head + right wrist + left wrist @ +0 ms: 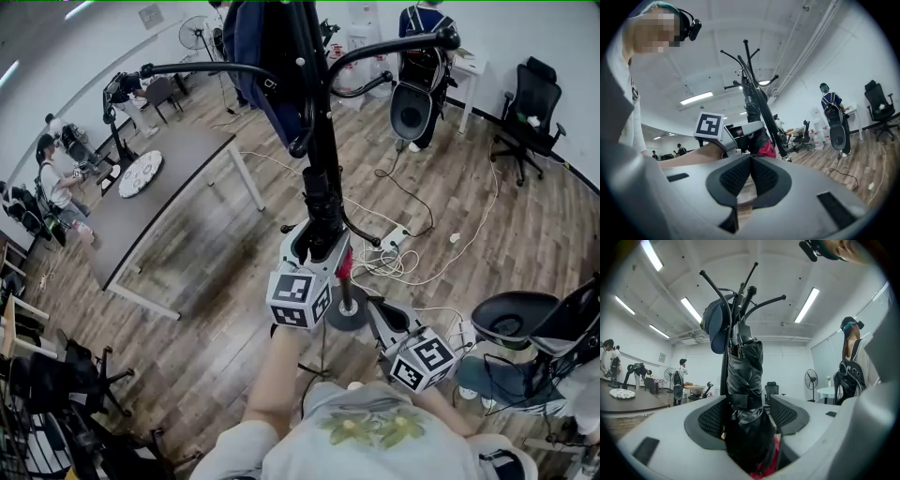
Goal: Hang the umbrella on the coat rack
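**Umbrella at the rack, left jaws wide around it**

I can't make out what the umbrella (744,376) hangs from: its top is lost among the hooks and a blue cap (714,325), and its lower end is cut off by the gripper body. My left hand-held gripper (314,248) stands wide open, with the folded black umbrella upright between its pads, against the coat rack (317,112) pole. A gap shows at the right pad. My right hand-held gripper (751,161) is closed and empty, off to the side.

umbrella (744,376) upright against coat rack (394,41)
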